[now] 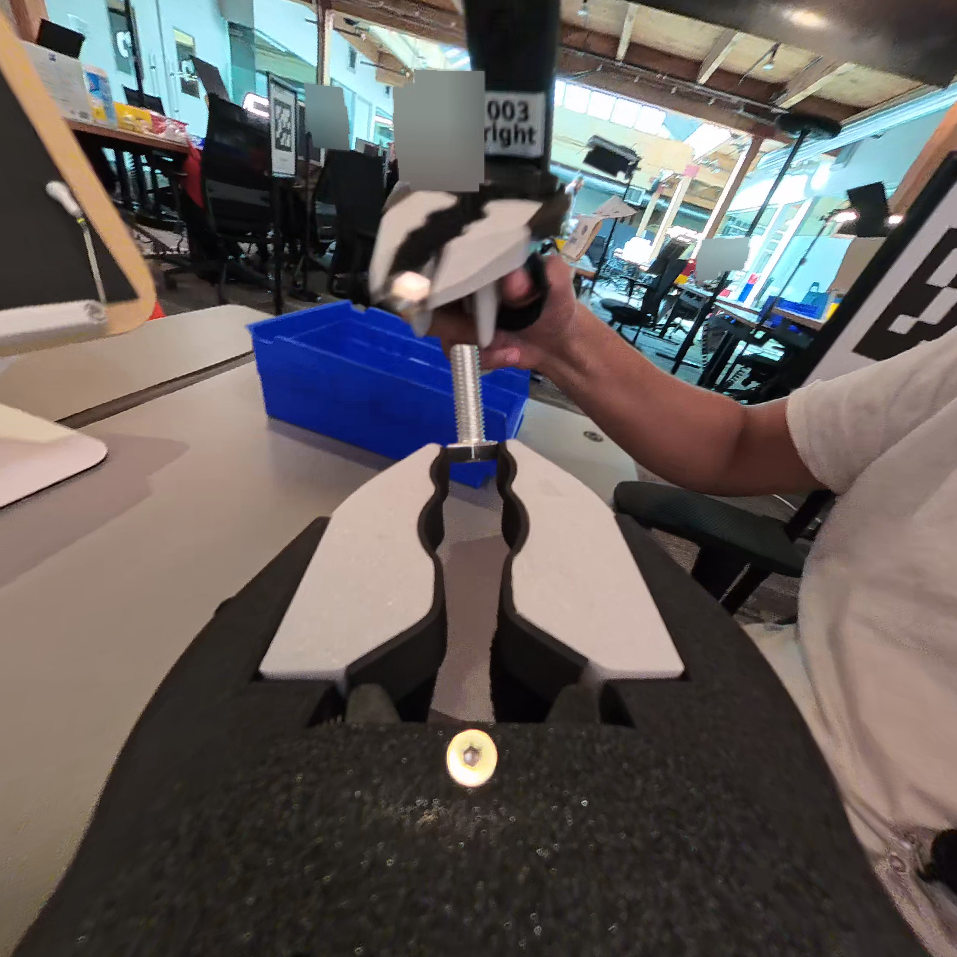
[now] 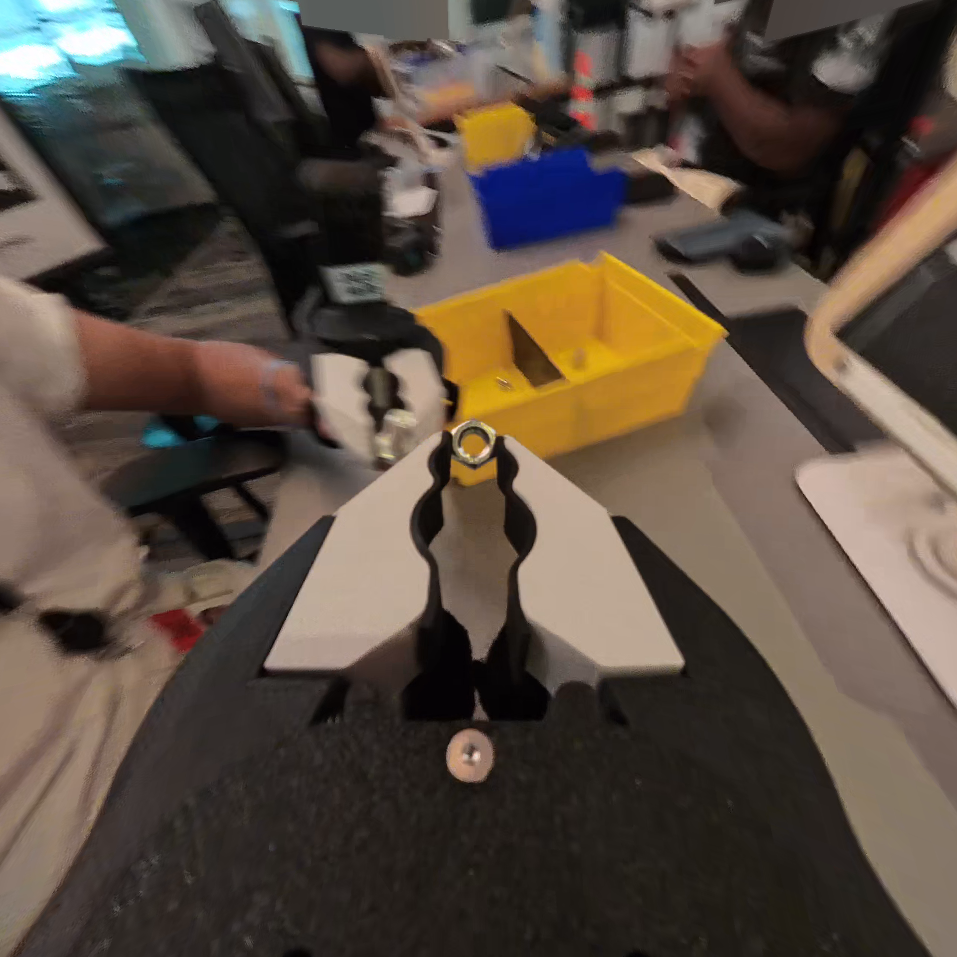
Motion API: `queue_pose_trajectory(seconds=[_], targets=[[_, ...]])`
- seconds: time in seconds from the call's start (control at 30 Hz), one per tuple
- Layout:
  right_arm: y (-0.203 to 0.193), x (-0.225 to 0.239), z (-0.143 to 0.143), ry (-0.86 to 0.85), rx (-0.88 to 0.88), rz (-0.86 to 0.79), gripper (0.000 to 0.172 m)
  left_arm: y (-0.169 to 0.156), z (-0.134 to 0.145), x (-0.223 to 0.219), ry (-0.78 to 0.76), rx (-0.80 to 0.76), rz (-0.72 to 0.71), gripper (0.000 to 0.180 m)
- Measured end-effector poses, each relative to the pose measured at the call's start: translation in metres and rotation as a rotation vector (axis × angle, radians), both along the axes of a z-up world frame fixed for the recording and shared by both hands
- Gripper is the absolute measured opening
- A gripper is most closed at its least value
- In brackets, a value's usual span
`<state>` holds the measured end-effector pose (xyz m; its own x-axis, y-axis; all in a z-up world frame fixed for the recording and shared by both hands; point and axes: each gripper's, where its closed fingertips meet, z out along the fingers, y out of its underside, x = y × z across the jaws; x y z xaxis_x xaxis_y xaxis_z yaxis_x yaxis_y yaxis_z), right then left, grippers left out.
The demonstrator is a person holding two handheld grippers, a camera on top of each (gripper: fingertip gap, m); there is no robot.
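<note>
I'm pinching a silver bolt [image 1: 467,399] by its hex head at the tips of my left gripper [image 1: 472,454], threaded shank sticking upright over the grey table [image 1: 171,518]. My right gripper [image 2: 472,449] is clamping a silver hex nut [image 2: 472,445] between its pads, jaws only narrowly apart, hovering just above the bolt's tip. Blue bin [image 1: 362,378] is sitting behind the bolt; yellow bin [image 2: 585,373] is sitting behind the nut.
</note>
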<state>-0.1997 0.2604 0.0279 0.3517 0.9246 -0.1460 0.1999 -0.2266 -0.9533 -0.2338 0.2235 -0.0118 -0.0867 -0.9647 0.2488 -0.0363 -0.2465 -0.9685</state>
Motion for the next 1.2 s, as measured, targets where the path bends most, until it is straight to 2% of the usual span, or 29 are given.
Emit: queue_pose_trajectory(seconds=[0.03,0.1,0.23,0.47,0.63,0.7,0.83,1.1,1.2], targets=[[-0.014,0.000,0.016,0.014,0.026,0.067,0.017,-0.003,0.005,0.004,-0.008,0.001,-0.015,0.017],[-0.031,0.000,0.025,-0.046,0.047,0.143,0.017,-0.009,0.014,0.011,-0.010,0.015,-0.044,0.017],[-0.042,-0.005,0.016,-0.131,0.028,0.209,0.017,-0.016,0.022,0.024,-0.002,0.059,-0.079,0.017],[-0.043,0.000,0.009,-0.159,0.012,0.233,0.017,-0.019,0.015,0.033,0.064,0.101,-0.119,0.017],[-0.034,0.003,0.013,-0.117,-0.014,0.242,0.017,-0.013,0.022,0.034,0.031,-0.016,-0.184,0.017],[-0.026,0.003,0.009,-0.089,-0.065,0.201,0.017,-0.005,0.020,0.034,0.047,-0.006,-0.151,0.017],[-0.012,0.004,-0.002,0.009,-0.214,0.089,0.017,0.010,0.009,0.034,0.121,0.115,-0.014,0.017],[0.014,0.009,-0.028,0.202,-0.561,-0.144,0.017,0.044,-0.015,0.032,0.358,0.486,0.256,0.017],[0.019,0.011,-0.031,0.240,-0.590,-0.175,0.017,0.051,-0.018,0.033,0.404,0.548,0.297,0.017]])
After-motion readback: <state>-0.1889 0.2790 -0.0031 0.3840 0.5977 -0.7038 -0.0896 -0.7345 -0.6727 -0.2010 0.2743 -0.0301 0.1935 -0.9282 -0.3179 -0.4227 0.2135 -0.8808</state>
